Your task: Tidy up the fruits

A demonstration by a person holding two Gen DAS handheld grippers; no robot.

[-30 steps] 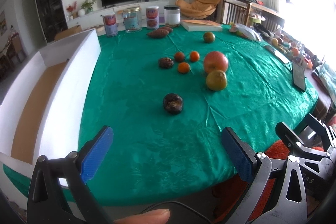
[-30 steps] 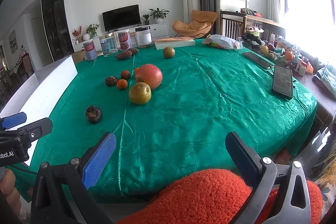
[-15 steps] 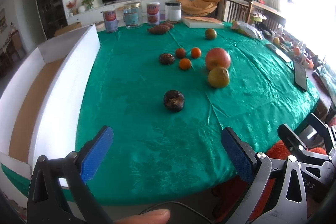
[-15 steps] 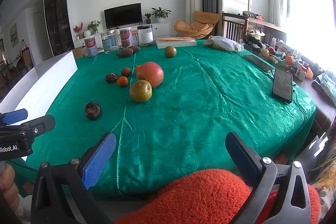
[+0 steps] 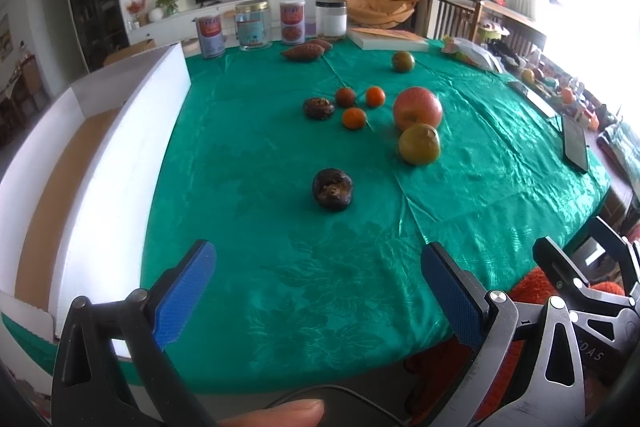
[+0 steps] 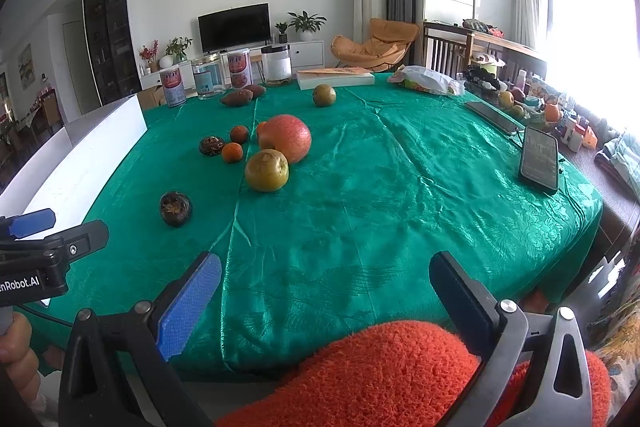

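Fruit lies scattered on a green tablecloth (image 5: 260, 147). Nearest is a dark wrinkled fruit (image 5: 332, 189) (image 6: 175, 208). Behind it sit a yellow-green round fruit (image 5: 419, 144) (image 6: 267, 170) and a big red-orange fruit (image 5: 417, 108) (image 6: 286, 137). Three small oranges (image 5: 354, 117) and another dark fruit (image 5: 319, 107) lie further back, and a green-orange fruit (image 5: 403, 61) is near the far edge. My left gripper (image 5: 316, 287) is open and empty over the near table edge, well short of the dark fruit. Equally open and empty, my right gripper (image 6: 326, 297) hovers at the near edge.
A white box (image 5: 120, 131) with a brown floor stands along the table's left side. Several jars (image 5: 252, 25), two sweet potatoes (image 5: 304, 51) and a flat book (image 5: 388, 39) line the far edge. A phone (image 6: 539, 159) stands at the right. An orange fuzzy sleeve (image 6: 380, 375) fills the bottom.
Both grippers have crept slightly forward over the table, so the fruit sits a little nearer. The jaws stay open and nothing has been picked up.
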